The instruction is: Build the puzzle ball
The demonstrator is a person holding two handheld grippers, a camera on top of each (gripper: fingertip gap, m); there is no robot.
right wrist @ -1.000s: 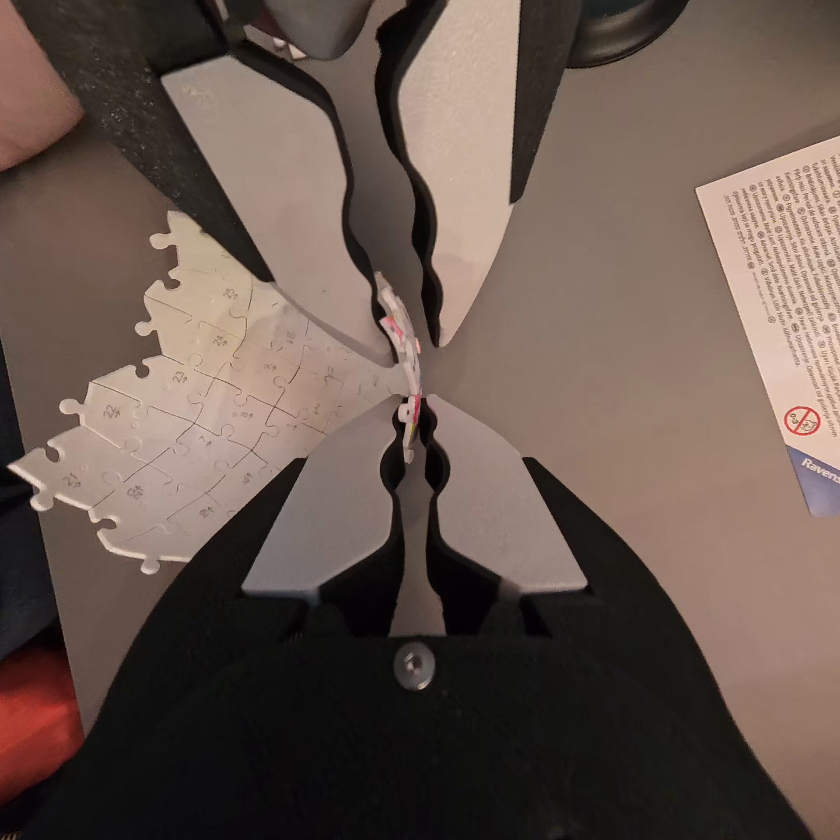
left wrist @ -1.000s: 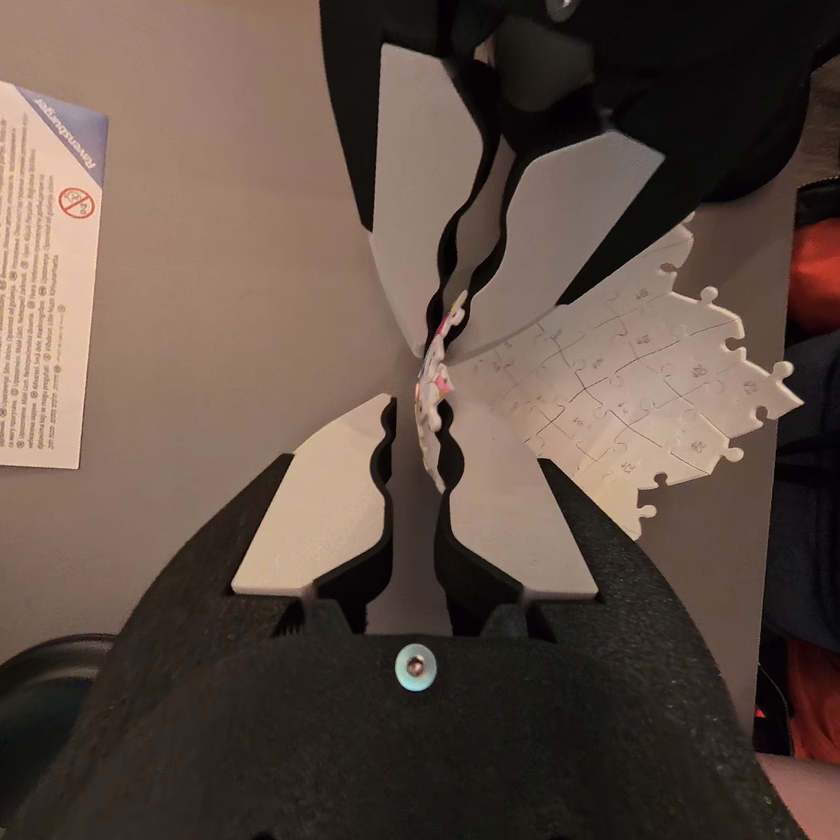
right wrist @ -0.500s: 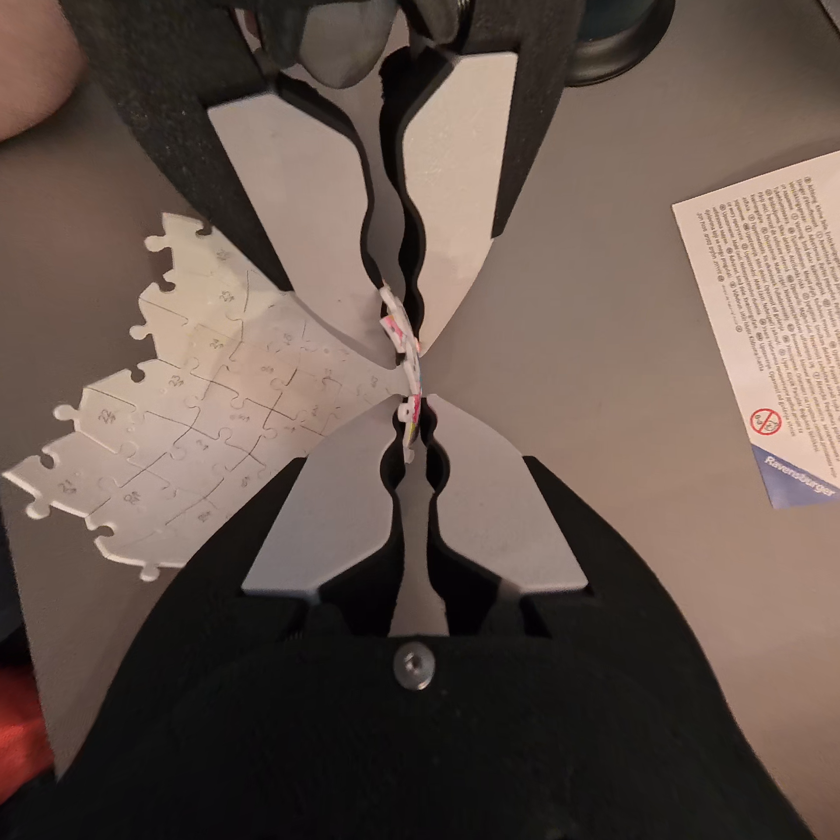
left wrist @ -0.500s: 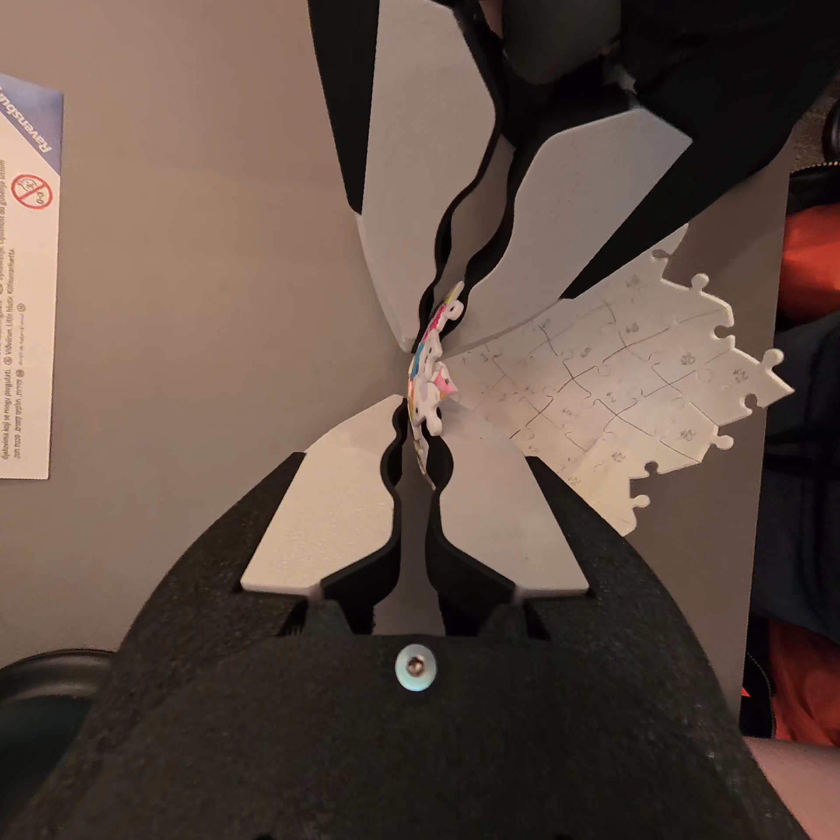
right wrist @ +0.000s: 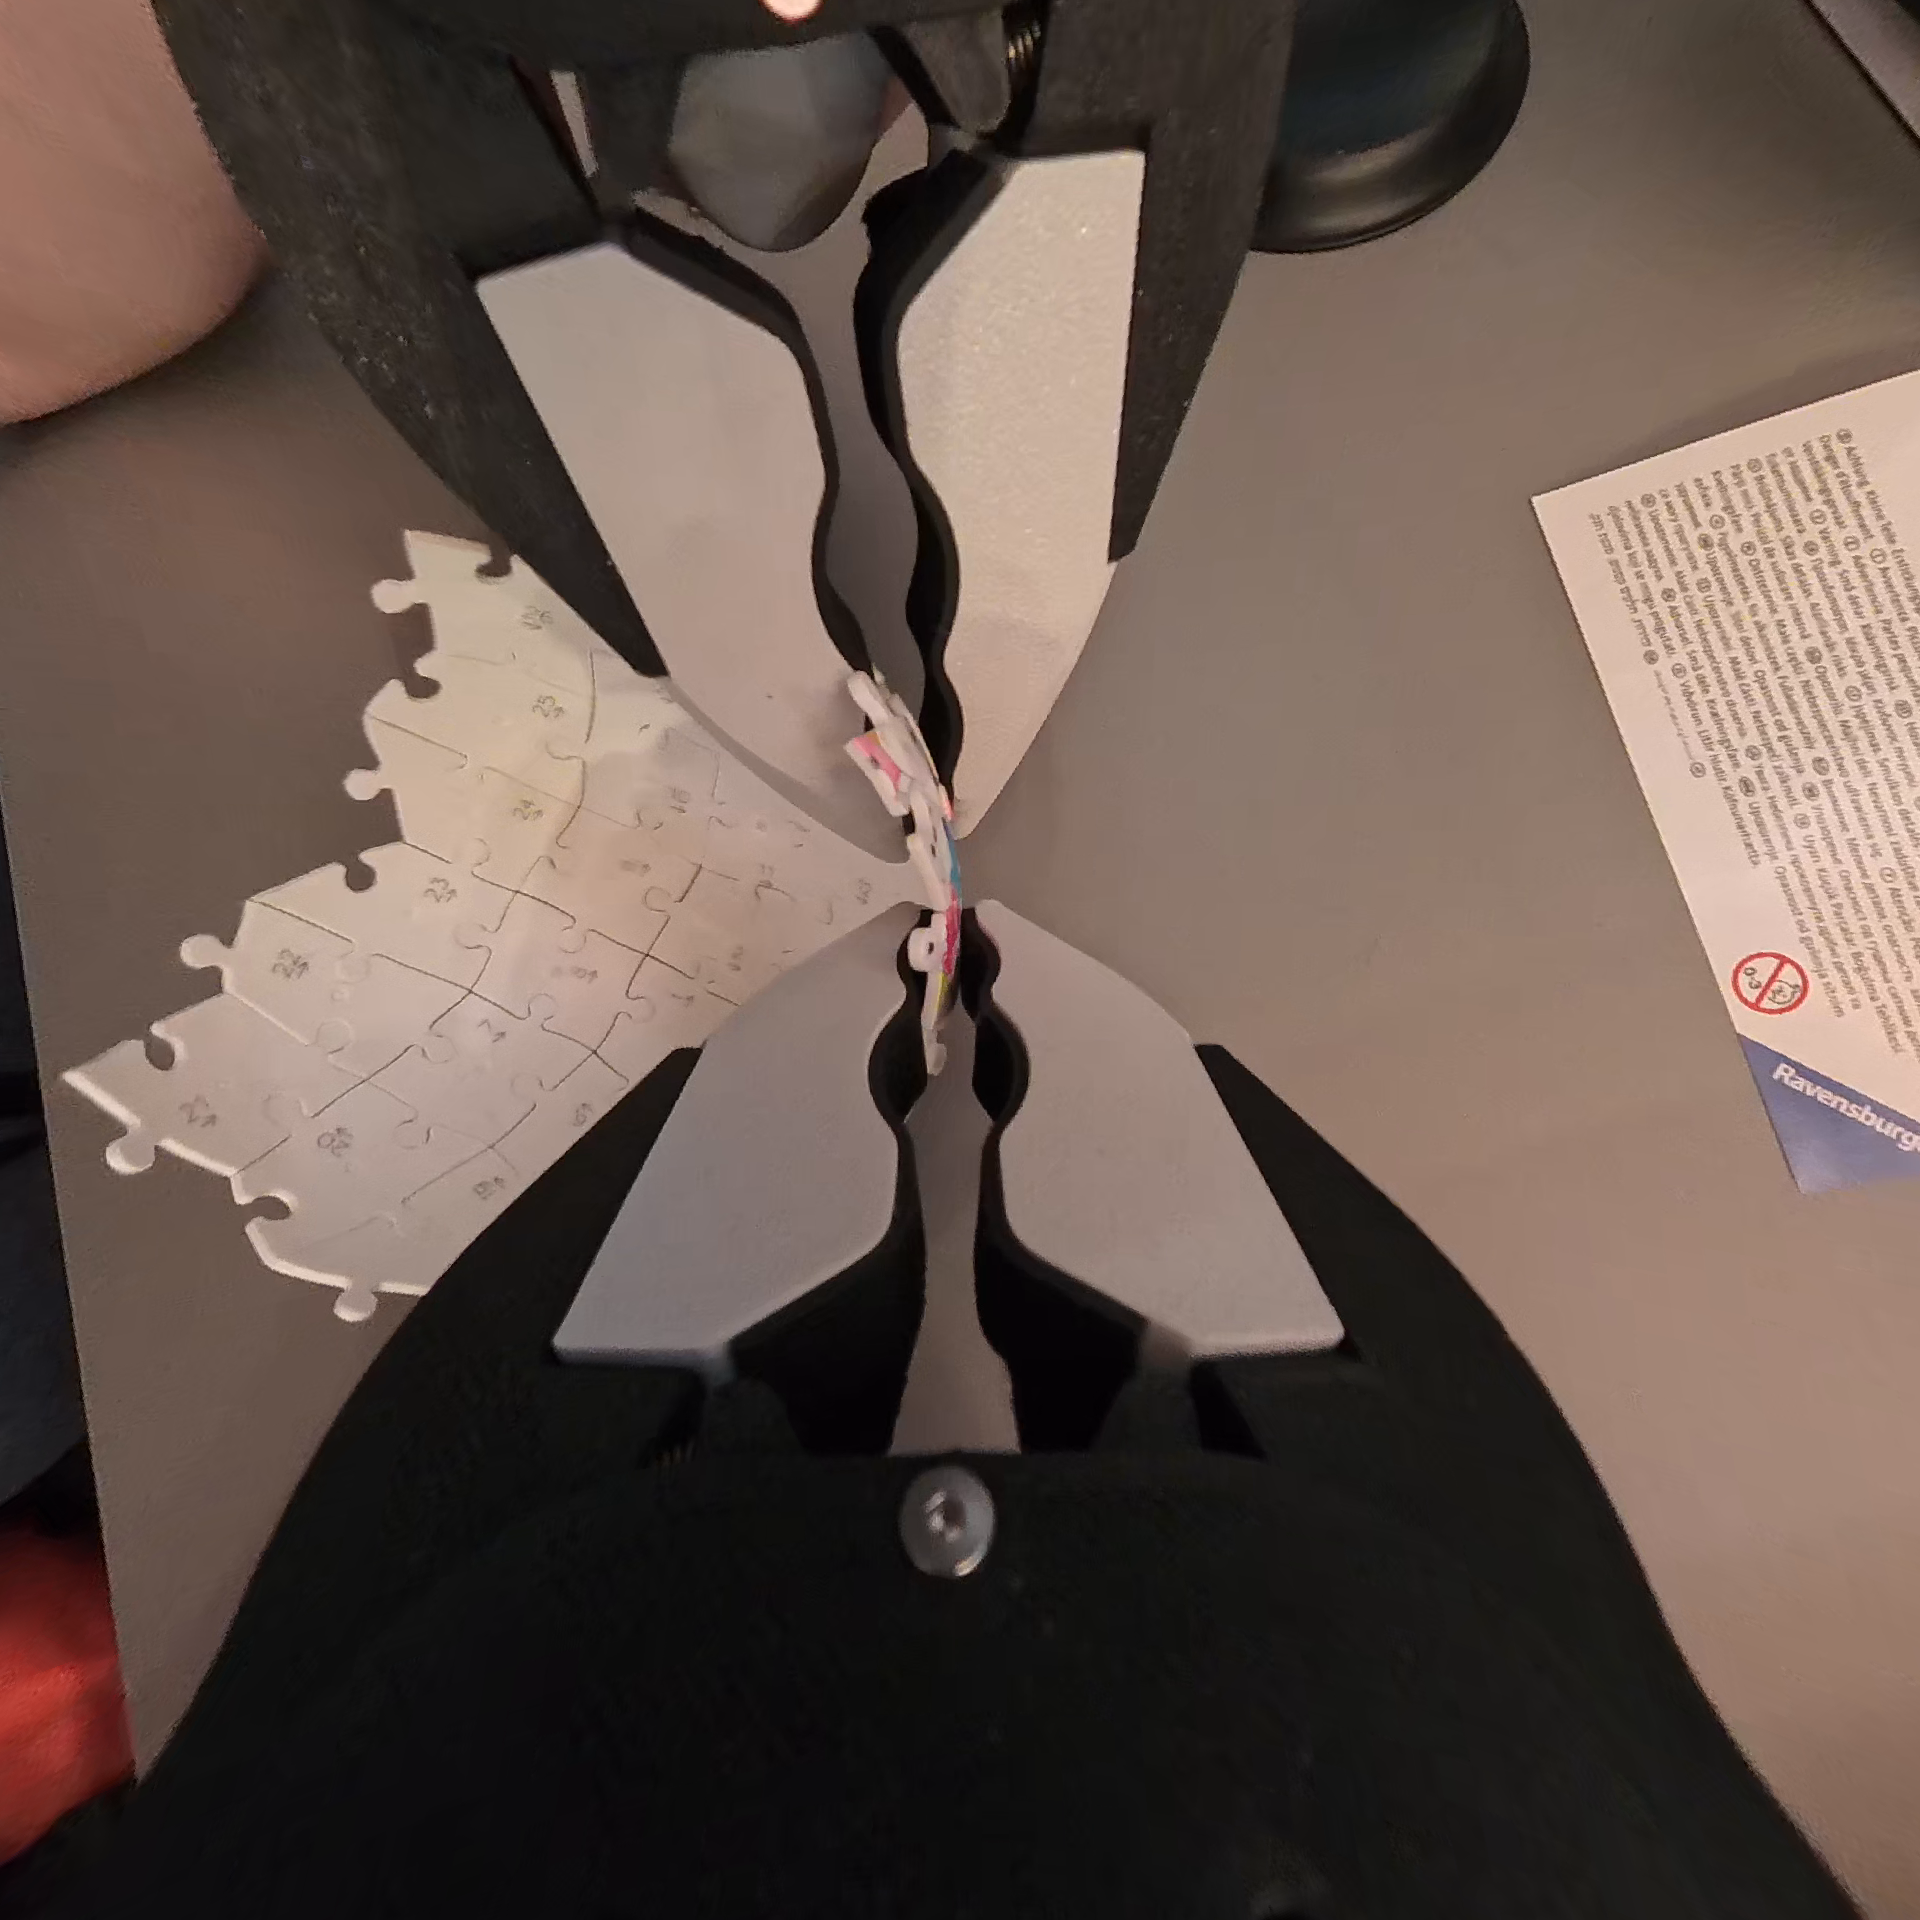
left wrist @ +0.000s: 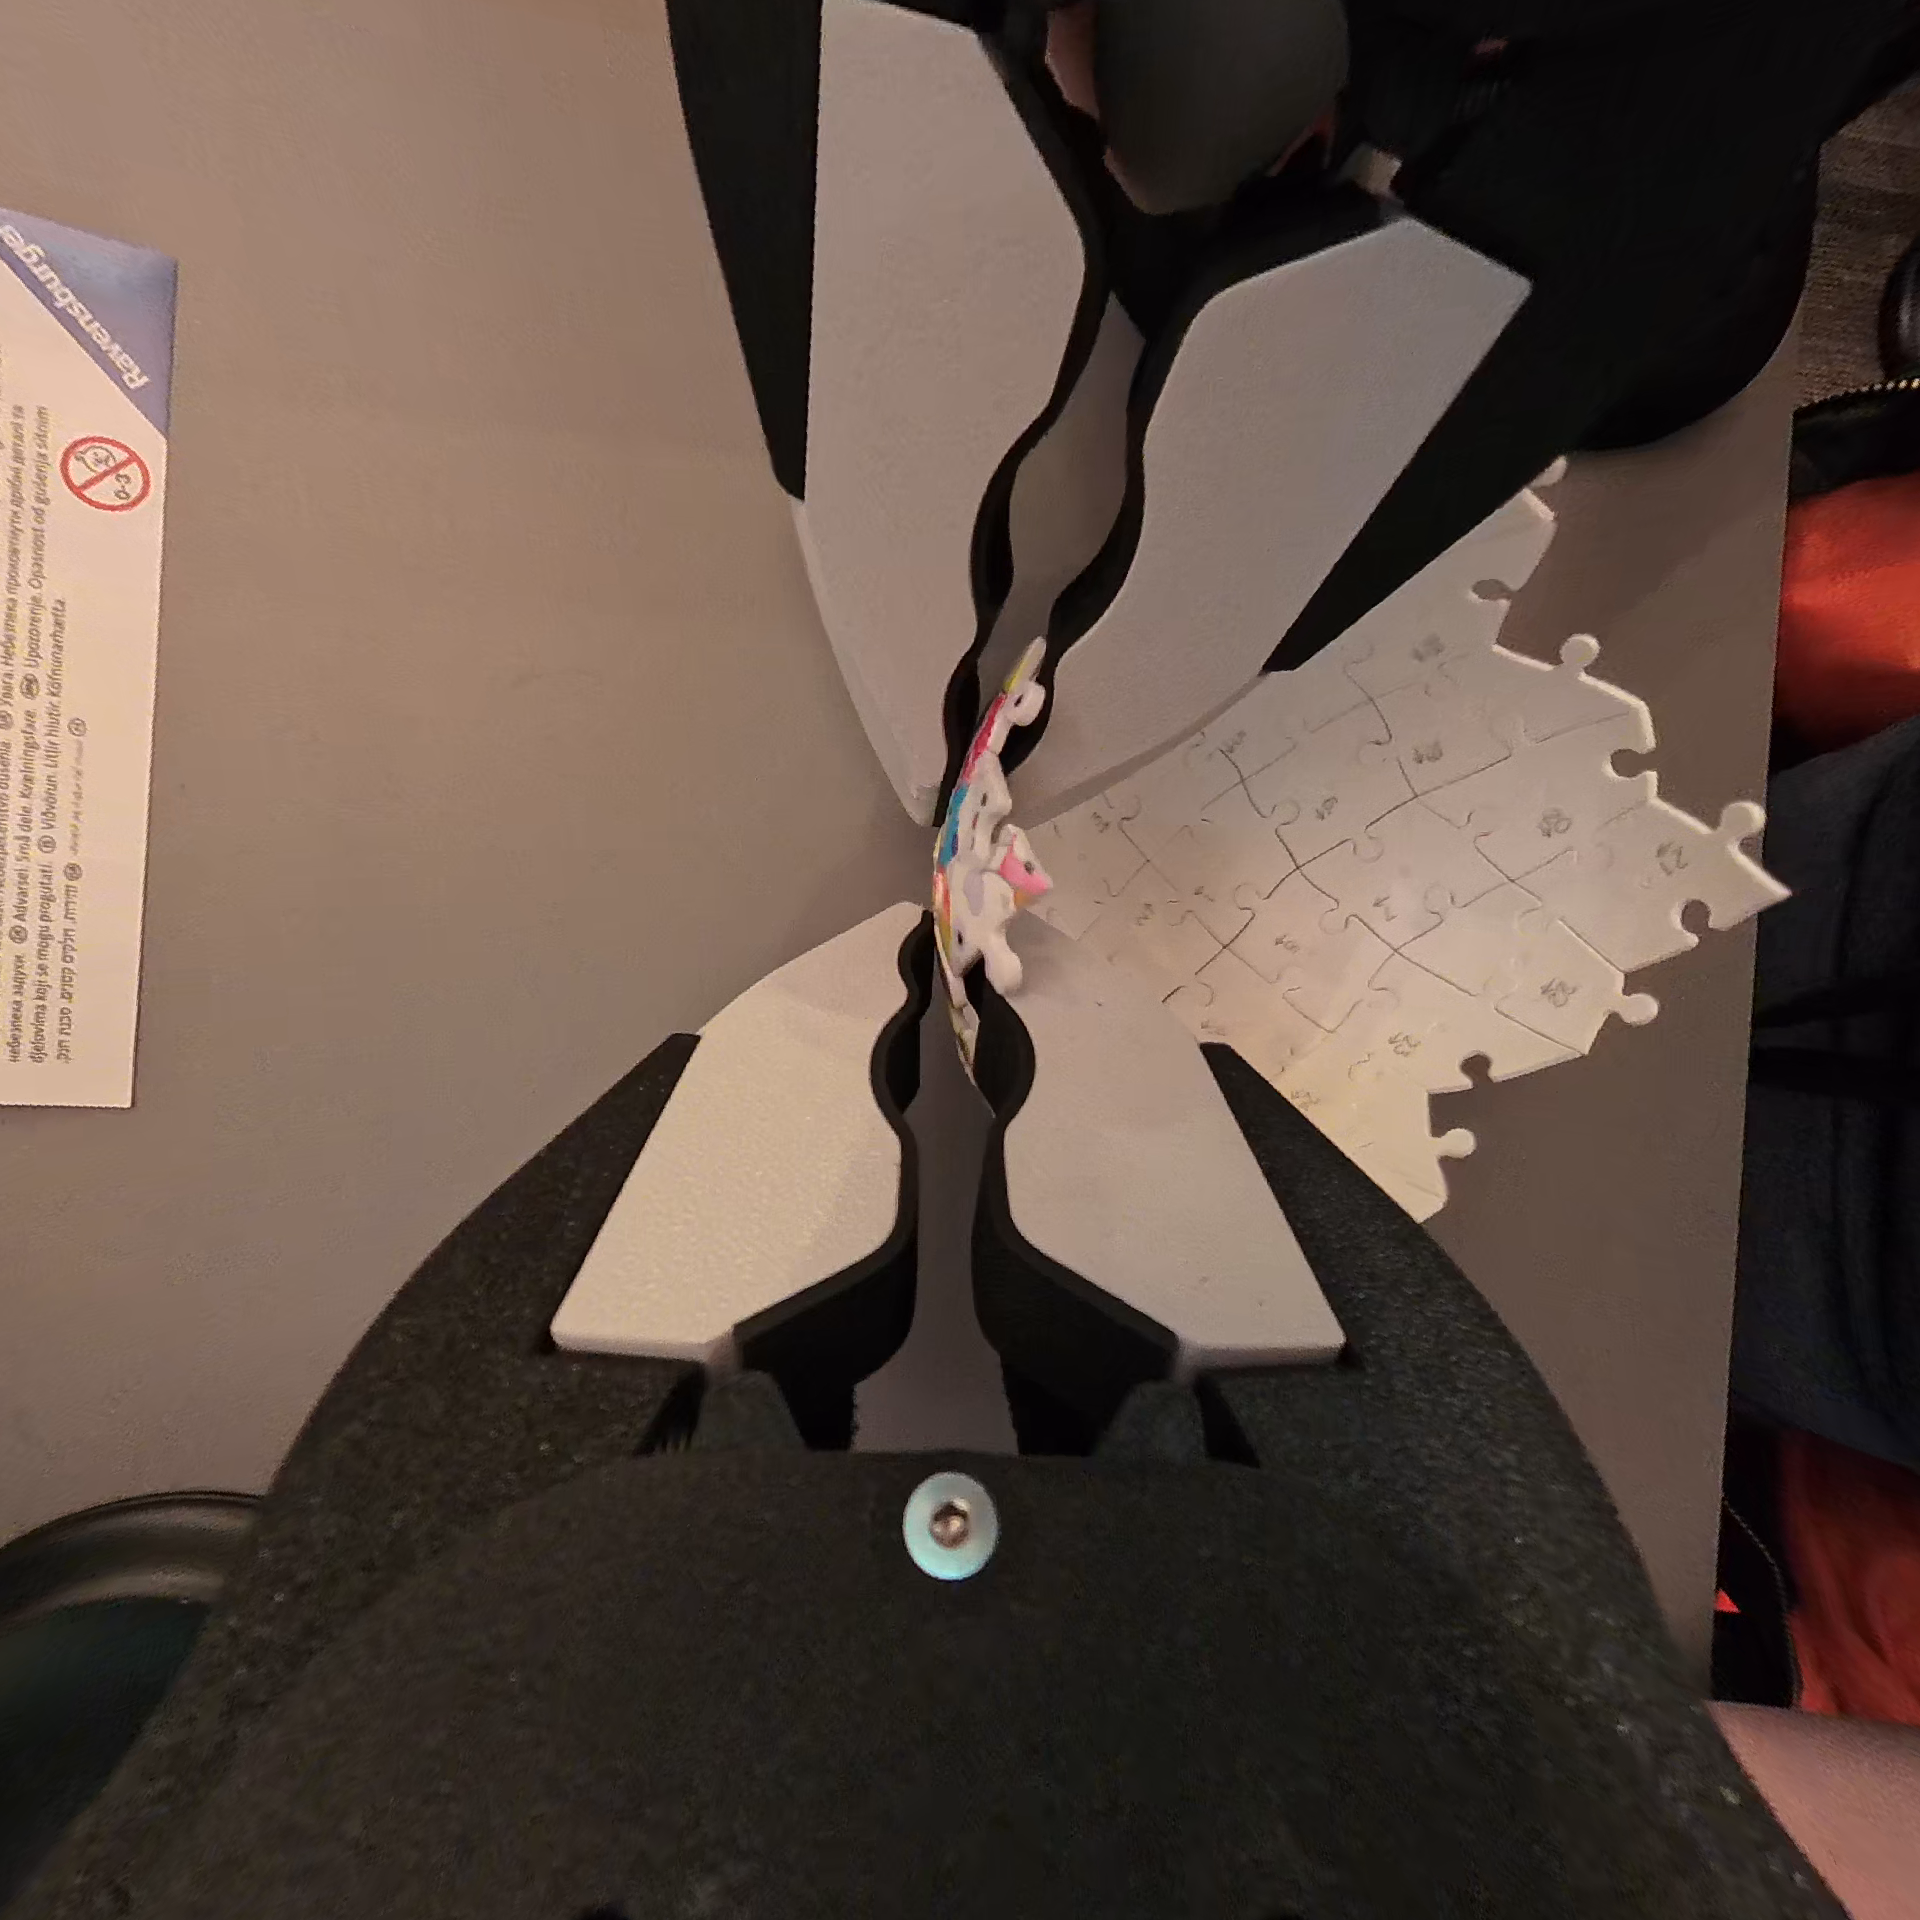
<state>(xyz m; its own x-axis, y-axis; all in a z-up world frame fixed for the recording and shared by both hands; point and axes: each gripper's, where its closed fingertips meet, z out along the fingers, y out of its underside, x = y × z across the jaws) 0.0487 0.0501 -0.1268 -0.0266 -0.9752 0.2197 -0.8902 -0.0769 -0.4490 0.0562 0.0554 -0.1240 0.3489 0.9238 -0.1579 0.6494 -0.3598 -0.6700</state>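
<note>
Both grippers meet tip to tip over the grey desk [left wrist: 436,727], each clamped on the near edge of the puzzle ball. The left gripper [left wrist: 951,997] has its 2 fingers pinched together on a colourful curved piece [left wrist: 982,914] seen edge-on. The right gripper [right wrist: 940,997] is likewise closed on a printed piece [right wrist: 935,966] at the same seam; in the left wrist view it comes in from the top [left wrist: 997,727].

The assembled section [right wrist: 416,966] fans out from the tips toward the desk's edge on the person's side, white numbered backs showing. It is only a partial shell, so the ball looks far from complete.

The step in hand seems to be pressing 2 neighbouring pieces together at the seam between the tips. Whether the tab is fully seated cannot be told. The next move likely calls for a small squeeze or twist along the curve, without buckling the joined pieces, then release.

A printed leaflet [right wrist: 1766,748] lies flat, well apart, toward the far side of the desk.
</note>
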